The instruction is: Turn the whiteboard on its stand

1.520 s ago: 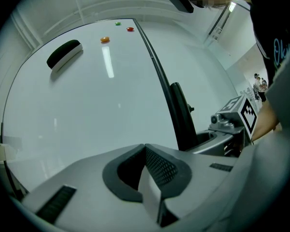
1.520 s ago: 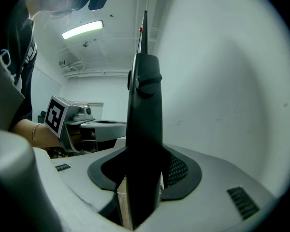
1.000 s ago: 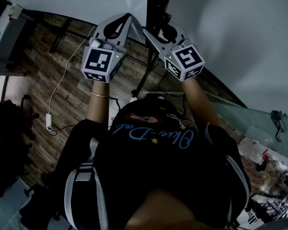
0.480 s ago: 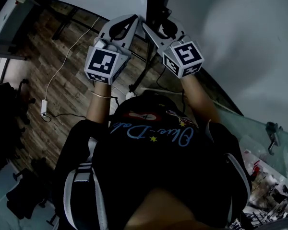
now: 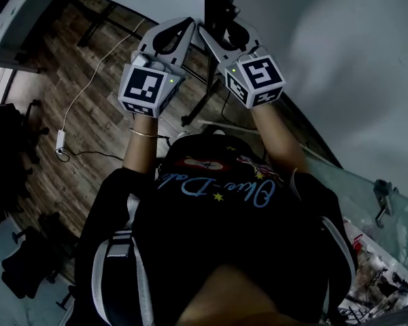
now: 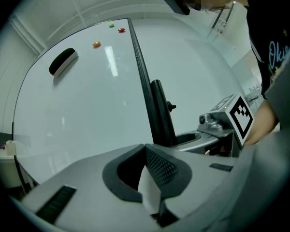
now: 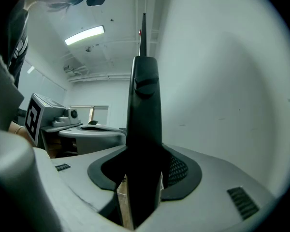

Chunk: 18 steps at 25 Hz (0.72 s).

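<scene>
the whiteboard [image 5: 340, 53] runs off the head view's top edge.

upright stand post [image 7: 145, 115] sits between the right gripper [image 7: 144, 161] jaws, pads against it. just beside it on the left is the left gripper [image 6: 145, 148], tips together, facing the whiteboard [image 6: 82, 110]. board runs left of the post; eraser [image 6: 63, 62] on its upper left, magnets [image 6: 96, 44] near the top edge. head view: cable [image 5: 88, 100] on the floor [image 5: 47, 155] to the left, glass table [image 5: 347, 182] lower right
</scene>
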Available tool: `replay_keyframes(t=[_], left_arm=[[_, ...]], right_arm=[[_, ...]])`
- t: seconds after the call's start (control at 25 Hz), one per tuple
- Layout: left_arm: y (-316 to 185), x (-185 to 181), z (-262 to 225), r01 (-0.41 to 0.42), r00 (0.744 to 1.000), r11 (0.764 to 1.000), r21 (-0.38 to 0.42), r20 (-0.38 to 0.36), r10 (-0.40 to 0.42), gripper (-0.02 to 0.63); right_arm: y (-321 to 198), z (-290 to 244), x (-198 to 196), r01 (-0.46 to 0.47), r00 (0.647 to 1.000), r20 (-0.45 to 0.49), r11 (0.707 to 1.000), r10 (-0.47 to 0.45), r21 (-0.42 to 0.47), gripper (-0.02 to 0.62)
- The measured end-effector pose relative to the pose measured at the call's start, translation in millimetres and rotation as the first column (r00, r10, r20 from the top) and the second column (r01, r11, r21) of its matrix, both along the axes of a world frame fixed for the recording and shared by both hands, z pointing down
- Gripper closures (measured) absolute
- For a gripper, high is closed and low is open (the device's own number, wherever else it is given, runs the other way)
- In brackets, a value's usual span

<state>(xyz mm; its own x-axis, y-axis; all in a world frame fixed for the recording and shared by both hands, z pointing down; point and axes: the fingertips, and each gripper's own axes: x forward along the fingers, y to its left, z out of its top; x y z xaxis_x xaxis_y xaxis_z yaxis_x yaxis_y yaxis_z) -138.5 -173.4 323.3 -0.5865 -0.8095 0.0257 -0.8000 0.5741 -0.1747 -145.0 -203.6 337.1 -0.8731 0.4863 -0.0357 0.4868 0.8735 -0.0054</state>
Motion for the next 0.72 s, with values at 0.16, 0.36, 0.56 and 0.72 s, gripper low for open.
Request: replay_keyframes(t=[0.16, 0.36, 0.56, 0.72], left_arm=[[5.1, 0.7, 5.0, -0.016, 1.000, 1.000, -0.011, -0.023, 0.016, 0.592], [6.3, 2.6, 4.9, -0.042, 0.999, 0.999, -0.014, -0.026, 0.042, 0.592], [6.8, 5.1, 5.9, -0.063, 0.997, 0.998, -0.027, -0.040, 0.062, 0.592], [11.9, 3.8, 2.4, -0.063, 0.998, 0.998, -0.018, -0.024, 0.063, 0.592]], right_arm=[[-1.0, -0.4, 8.8, -0.003, 1.000, 0.000, 1.000, 0.003, -0.005, 0.397], [-5.7, 0.7, 18.3, -0.011, 1.000, -0.003, 1.000, 0.011, -0.006, 0.397], [-10.0, 0.9, 19.6, -0.026, 1.000, -0.004, 1.000, 0.026, -0.011, 0.397], [-9.7, 1.4, 20.3, -0.031, 1.000, 0.003, 0.999, 0.031, -0.012, 0.397]])
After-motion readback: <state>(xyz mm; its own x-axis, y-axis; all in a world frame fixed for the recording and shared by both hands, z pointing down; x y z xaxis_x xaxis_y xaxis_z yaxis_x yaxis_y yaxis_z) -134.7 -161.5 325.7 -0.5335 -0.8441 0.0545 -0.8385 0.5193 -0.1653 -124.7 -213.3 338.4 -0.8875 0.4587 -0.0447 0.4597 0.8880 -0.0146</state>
